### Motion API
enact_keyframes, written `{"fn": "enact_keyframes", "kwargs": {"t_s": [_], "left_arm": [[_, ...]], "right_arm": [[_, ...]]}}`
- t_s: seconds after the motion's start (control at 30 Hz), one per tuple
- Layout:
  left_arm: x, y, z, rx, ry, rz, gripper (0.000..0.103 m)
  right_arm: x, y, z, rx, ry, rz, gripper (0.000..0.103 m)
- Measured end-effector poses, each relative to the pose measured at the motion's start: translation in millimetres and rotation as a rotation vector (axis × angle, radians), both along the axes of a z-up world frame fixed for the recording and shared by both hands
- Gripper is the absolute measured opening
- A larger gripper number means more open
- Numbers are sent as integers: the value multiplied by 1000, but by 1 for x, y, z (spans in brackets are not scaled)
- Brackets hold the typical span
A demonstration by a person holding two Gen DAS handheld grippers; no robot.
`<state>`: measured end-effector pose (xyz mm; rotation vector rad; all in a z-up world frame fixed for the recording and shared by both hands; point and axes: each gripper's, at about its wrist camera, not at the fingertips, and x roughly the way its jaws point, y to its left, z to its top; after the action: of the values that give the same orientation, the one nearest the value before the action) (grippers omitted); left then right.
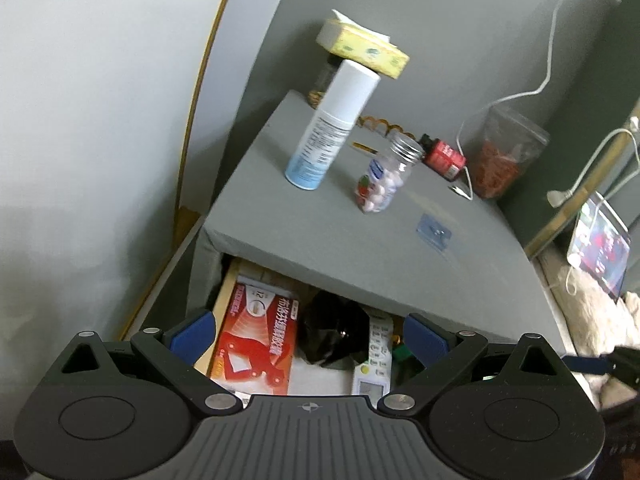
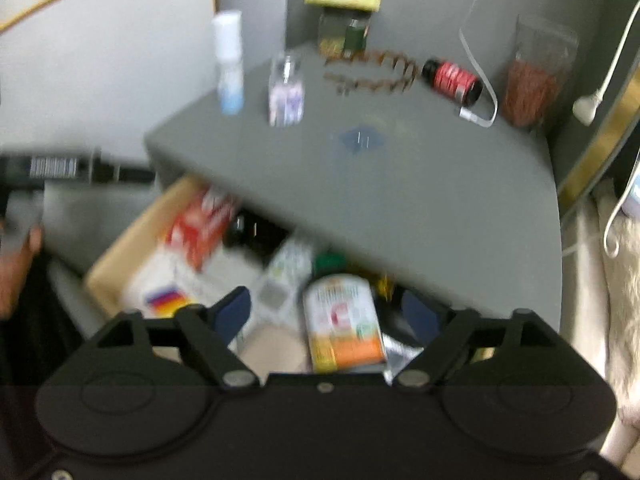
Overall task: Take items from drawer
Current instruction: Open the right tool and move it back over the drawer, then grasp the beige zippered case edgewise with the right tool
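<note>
The left gripper (image 1: 308, 336) is held wide open over the open drawer (image 1: 224, 292), nothing between its blue pads (image 1: 192, 332). Just past the pads, at twelve o'clock, a red medicine box (image 1: 260, 340) is seen lying flat along the drawer's left side, a crumpled black bag (image 1: 334, 328) beside it at three o'clock, then a white remote control (image 1: 376, 356).

The right gripper (image 2: 326, 312) is likewise spread wide and grips nothing; this view is blurred. Between its fingers an orange-and-white canister (image 2: 344, 320) is seen lying in the drawer. At ten o'clock a white box with rainbow stripes (image 2: 168, 296) is made out, the red box beyond it.

Further out, at twelve o'clock, the grey nightstand top (image 1: 340, 240) overhangs the drawer. On it a white spray can (image 1: 328, 128) stands, a clear pill bottle (image 1: 386, 176) just to its right, a red-labelled dark bottle (image 1: 444, 156) lying on its side, a clear pouch of red bits (image 1: 502, 156) at two o'clock, a white cable (image 1: 548, 60) trailing down. A yellow tissue pack (image 1: 360, 48) is perched on a jar at the back.
</note>
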<state>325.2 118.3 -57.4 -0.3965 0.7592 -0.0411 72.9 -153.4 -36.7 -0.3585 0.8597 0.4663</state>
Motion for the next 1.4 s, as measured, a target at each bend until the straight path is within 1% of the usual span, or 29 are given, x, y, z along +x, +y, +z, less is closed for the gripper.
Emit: {"fn": "enact_keyframes", "kwargs": {"t_s": [0.07,0.17,0.2,0.27,0.33,0.37,0.5,0.53,0.6,0.67,0.73,0.8,0.87,0.9,0.93,1.0,1.03,1.1,1.13,1.17,1.2,1.27,1.33,1.4], "left_arm": [[-4,-9,-2,53,-24,-10,99],[-7,-19,-3,129,-34,-36,99],[-8,-22,-3,155,-37,-45,99],[-11,-26,-3,162,-32,-83,99],[-15,-32,-2,188,-30,-99,100],[-18,-34,-1,186,-29,-101,100],[-26,-43,6,165,-24,-104,100],[-26,-44,6,163,-23,-103,100],[-28,-47,11,154,-20,-115,100],[-29,-47,16,143,-25,-135,102],[-28,-43,19,113,-39,-138,103],[-27,-38,22,72,-65,-135,103],[-27,-36,21,66,-77,-125,103],[-28,-33,19,57,-84,-111,103],[-28,-31,17,59,-85,-100,103],[-25,-29,15,99,-83,-77,103],[-24,-29,13,120,-82,-65,103],[-22,-26,11,153,-66,-30,103],[-21,-23,10,147,-58,-19,103],[-21,-19,9,136,-50,-8,103],[-21,-16,8,125,-42,3,103],[-21,-5,10,68,-47,33,103],[-21,0,12,59,-63,58,103],[-19,3,17,71,-88,88,103]], "right_arm": [[0,-8,-10,23,55,-6,84],[1,-22,-27,106,143,-43,84],[2,-23,-32,116,162,-52,83],[3,-18,-37,70,164,-53,83],[4,-13,-43,23,166,-55,83],[4,-12,-45,7,166,-55,83],[8,-12,-48,-25,158,-53,83],[9,-15,-47,-13,164,-61,83],[13,-25,-44,33,181,-85,83],[20,-38,-37,103,192,-128,83],[29,-51,-32,194,212,-179,83],[38,-68,-27,310,243,-236,83],[46,-85,-26,414,272,-308,81],[48,-89,-26,437,282,-327,79],[50,-94,-29,464,299,-350,78],[53,-104,-33,515,332,-395,77],[54,-107,-36,529,344,-412,74],[54,-110,-39,532,348,-437,74],[55,-110,-41,520,350,-451,72],[56,-108,-43,512,364,-452,72],[56,-103,-47,509,396,-429,72],[57,-93,-55,503,461,-384,71],[60,-71,-70,445,534,-346,71],[63,-54,-81,384,560,-337,71]]}}
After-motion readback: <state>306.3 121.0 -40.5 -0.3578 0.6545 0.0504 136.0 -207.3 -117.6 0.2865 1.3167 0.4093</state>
